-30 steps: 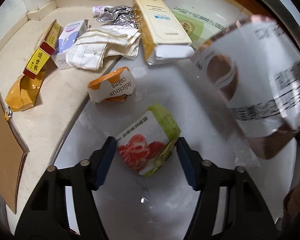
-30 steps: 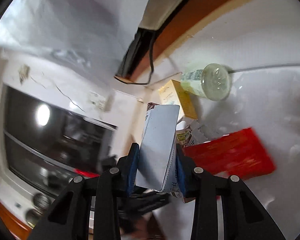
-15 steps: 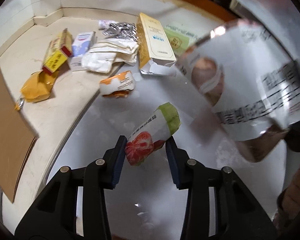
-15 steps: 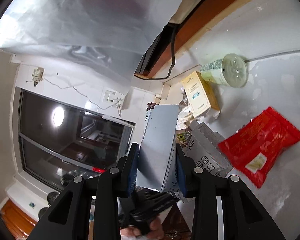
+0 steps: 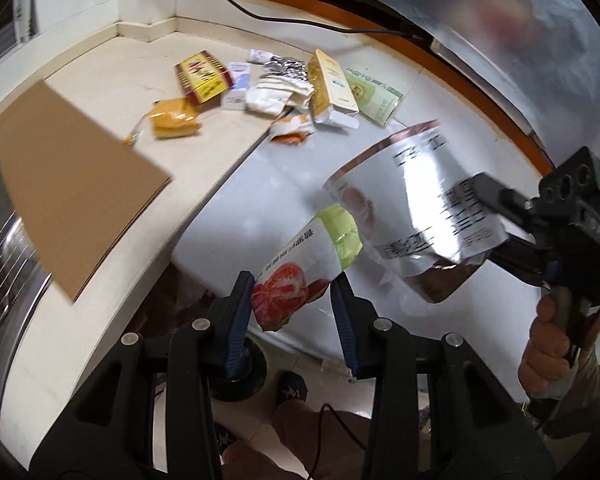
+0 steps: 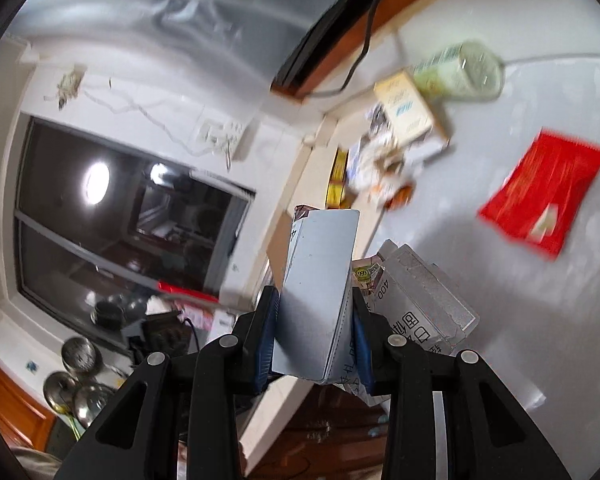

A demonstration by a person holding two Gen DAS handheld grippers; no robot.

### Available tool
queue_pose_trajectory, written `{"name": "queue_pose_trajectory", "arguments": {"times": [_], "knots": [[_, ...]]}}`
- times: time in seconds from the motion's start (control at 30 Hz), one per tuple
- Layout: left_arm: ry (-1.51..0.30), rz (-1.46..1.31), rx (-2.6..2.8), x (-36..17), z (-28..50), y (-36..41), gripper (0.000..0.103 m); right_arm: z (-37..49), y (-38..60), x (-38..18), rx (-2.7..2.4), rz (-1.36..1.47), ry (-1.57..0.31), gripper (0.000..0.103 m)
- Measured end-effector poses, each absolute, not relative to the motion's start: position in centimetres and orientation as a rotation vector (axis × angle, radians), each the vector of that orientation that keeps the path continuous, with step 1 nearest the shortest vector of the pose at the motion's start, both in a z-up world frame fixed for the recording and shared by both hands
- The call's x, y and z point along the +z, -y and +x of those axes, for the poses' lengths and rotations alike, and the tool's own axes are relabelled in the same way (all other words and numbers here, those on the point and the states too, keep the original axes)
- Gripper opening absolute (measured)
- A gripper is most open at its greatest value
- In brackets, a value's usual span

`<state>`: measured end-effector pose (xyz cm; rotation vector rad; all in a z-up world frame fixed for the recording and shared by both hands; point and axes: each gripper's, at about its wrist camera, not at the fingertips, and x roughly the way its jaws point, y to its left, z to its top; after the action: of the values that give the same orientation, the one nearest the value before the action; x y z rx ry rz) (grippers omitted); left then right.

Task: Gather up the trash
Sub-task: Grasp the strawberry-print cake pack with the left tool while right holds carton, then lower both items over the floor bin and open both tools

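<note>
My left gripper (image 5: 294, 298) is shut on a white and green snack packet with a strawberry picture (image 5: 304, 268) and holds it in the air off the white table (image 5: 284, 184). My right gripper (image 6: 314, 332) is shut on a silver foil pouch (image 6: 320, 292); the same pouch (image 5: 420, 208) shows in the left wrist view, held up beside the strawberry packet. More trash lies at the back: an orange cake wrapper (image 5: 294, 130), a yellow box (image 5: 332, 84), crumpled paper (image 5: 276, 94), a red and yellow box (image 5: 204, 76).
A brown cardboard sheet (image 5: 72, 192) lies on the beige counter (image 5: 148, 60) at the left. A red wrapper (image 6: 540, 196), a grey carton (image 6: 424, 300) and a lying green bottle (image 6: 460, 70) are on the white table. A cable (image 5: 300, 24) runs along the back edge.
My left gripper closed on the strawberry packet and lifted it up and back from the table. My right gripper kept hold of the foil pouch and swung with it.
</note>
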<state>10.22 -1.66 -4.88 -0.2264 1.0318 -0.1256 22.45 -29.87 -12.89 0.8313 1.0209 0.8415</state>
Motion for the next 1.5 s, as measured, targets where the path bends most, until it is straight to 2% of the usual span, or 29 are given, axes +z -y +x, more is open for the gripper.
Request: {"name": "queue_pose_trajectory", "arguments": {"times": [0.33, 0.63, 0.93, 1.3, 1.5], "knots": [[-1.057, -0.196, -0.13, -5.6, 1.5, -3.0, 0.035, 12.7, 21.2, -12.1, 0.88, 0.629, -1.09, 0.034], [-1.135, -0.185, -0.13, -11.4, -3.1, -6.1, 0.035, 3.3, 14.6, -15.4, 0.807, 0.401, -1.13, 0.034], [-1.217, -0.162, -0.084, -21.6, -5.6, -5.1, 0.036, -0.1, 11.7, -26.4, 0.691, 0.264, -1.25, 0.034], [-1.294, -0.218, 0.011, -38.5, -4.5, -4.4, 0.037, 3.4, 9.8, -47.2, 0.602, 0.174, -1.45, 0.034], [-1.293, -0.273, 0.044, -43.4, -1.7, -4.7, 0.041, 5.2, 9.1, -53.7, 0.588, 0.126, -1.478, 0.035]]}}
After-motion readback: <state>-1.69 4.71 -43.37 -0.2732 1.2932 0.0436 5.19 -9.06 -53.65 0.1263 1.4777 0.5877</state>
